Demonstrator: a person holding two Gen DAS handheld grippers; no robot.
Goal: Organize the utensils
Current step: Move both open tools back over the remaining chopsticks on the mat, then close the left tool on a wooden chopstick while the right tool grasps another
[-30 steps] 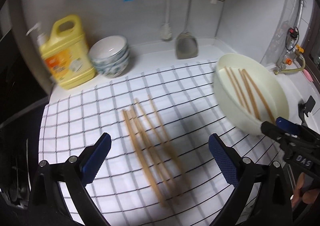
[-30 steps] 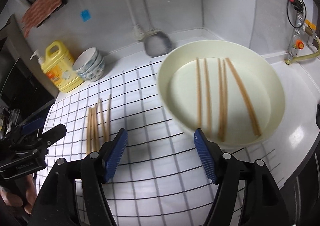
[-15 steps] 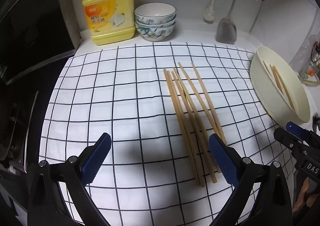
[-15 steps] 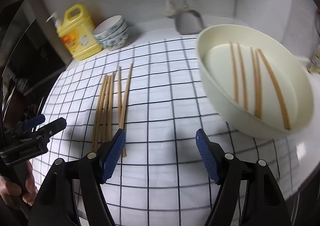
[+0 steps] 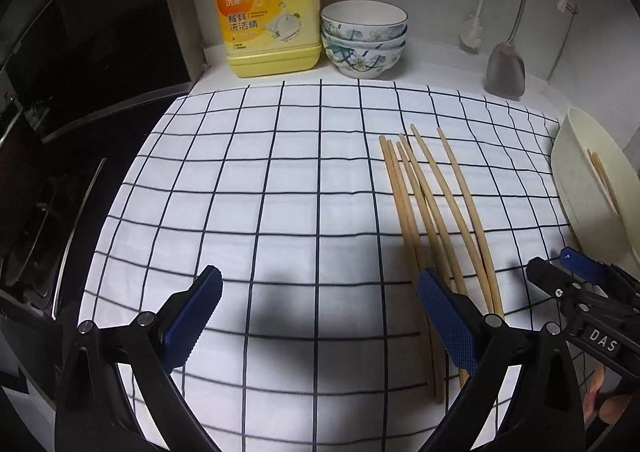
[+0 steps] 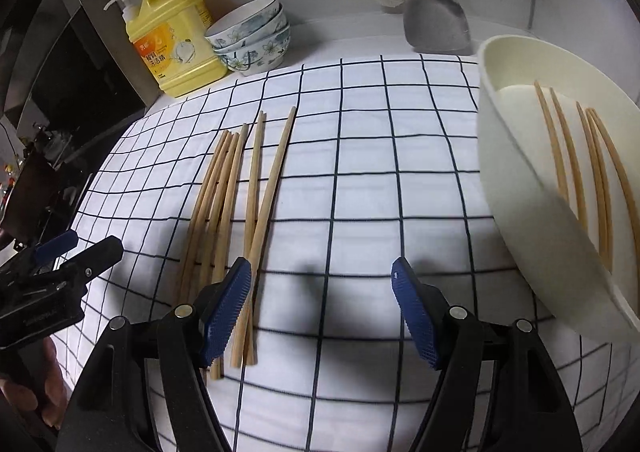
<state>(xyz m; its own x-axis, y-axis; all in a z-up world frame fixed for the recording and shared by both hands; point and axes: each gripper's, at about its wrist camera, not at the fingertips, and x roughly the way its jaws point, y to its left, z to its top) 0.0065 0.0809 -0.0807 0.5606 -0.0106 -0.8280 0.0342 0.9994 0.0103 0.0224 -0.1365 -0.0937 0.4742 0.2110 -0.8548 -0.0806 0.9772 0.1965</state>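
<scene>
A loose bundle of pale wooden chopsticks [image 5: 434, 220] lies on a white cloth with a dark grid pattern [image 5: 280, 192], the sticks roughly side by side with some crossing near their lower ends. To their right a cream round plastic basin [image 6: 532, 236] sits on the cloth's edge, and in it lie more wooden chopsticks [image 6: 584, 168] (five can be counted), resting against its floor.

The left gripper [image 5: 320, 320] hovers above the cloth with its blue-padded jaws spread wide and nothing between them; its right finger overlaps the near ends of the bundle. The right gripper [image 6: 322, 310] is likewise wide apart and empty, between the bundle and the basin.

At the back stand a yellow dish-soap jug with a pump [image 5: 268, 8] and, just beside it, a stack of white floral bowls [image 5: 364, 38]. A grey metal spatula [image 5: 506, 70] hangs against the wall.
</scene>
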